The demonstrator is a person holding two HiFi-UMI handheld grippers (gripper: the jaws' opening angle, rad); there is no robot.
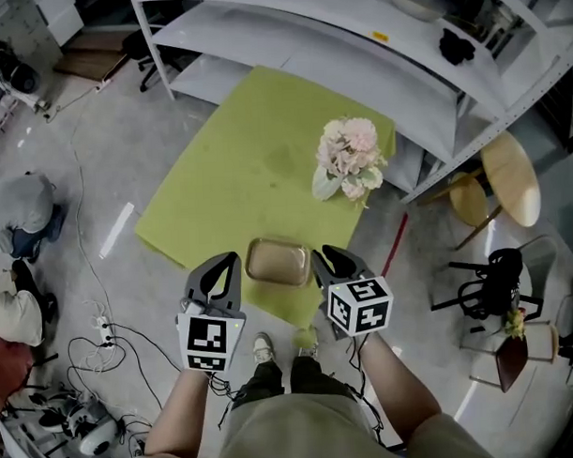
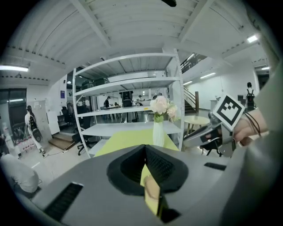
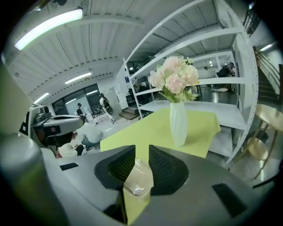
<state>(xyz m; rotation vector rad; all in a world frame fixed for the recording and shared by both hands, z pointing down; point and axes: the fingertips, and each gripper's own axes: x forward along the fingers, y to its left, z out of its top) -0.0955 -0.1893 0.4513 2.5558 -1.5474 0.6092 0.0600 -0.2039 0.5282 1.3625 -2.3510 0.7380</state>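
Observation:
A shallow, clear-and-tan plastic container (image 1: 279,261) lies on the near edge of a lime-green tablecloth (image 1: 237,169). Farther back stands a white vase of pale pink flowers (image 1: 348,160). My left gripper (image 1: 222,263) hovers by the container's left end, its jaws meeting at the tips in the left gripper view (image 2: 144,148); a sliver of the container (image 2: 151,190) shows below them. My right gripper (image 1: 330,257) hovers by the right end. A narrow gap separates its jaws (image 3: 142,148), with the container (image 3: 138,181) seen through it. Neither gripper holds anything.
White metal shelving (image 1: 355,42) runs behind and right of the table. A person crouches on the floor at left (image 1: 19,214) near cables (image 1: 103,342). Round wooden stools (image 1: 510,173) and a black chair (image 1: 495,277) stand at right. My feet (image 1: 262,346) are at the table's edge.

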